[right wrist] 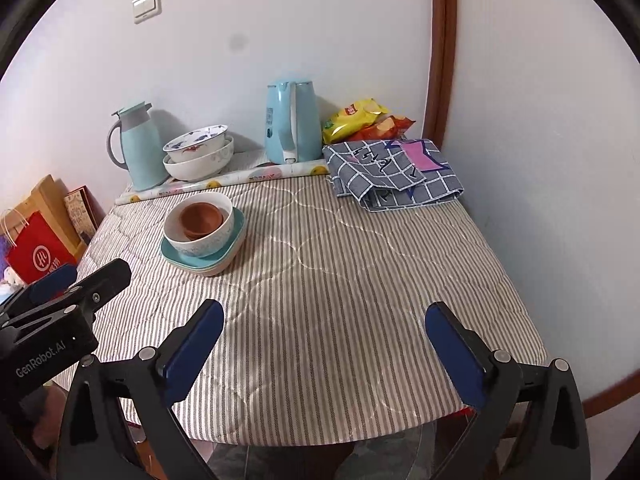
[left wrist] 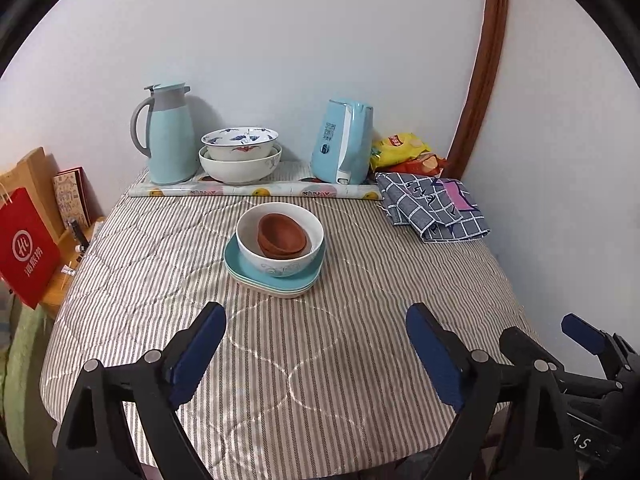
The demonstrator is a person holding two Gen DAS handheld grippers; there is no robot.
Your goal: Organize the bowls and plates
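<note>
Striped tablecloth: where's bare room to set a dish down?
Free: the near half of the striped tablecloth, and its right side between the dish stack and folded checked cloth. Crowded: the back edge, with flask, nested bowls, kettle, snack bags.

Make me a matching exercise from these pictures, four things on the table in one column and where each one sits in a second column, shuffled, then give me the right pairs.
Things:
1. stacked brown clay bowls
2. white bowl with blue and red painted pattern
3. folded grey checked cloth
4. yellow crisp packet

Places:
A. beside the light blue electric kettle, by the wall
B. inside the white bowl on the teal square plates
C. nested in a plain white bowl next to the light blue thermos jug
D. on the striped tablecloth, in front of the snacks

Pairs: 1-B, 2-C, 3-D, 4-A
</note>
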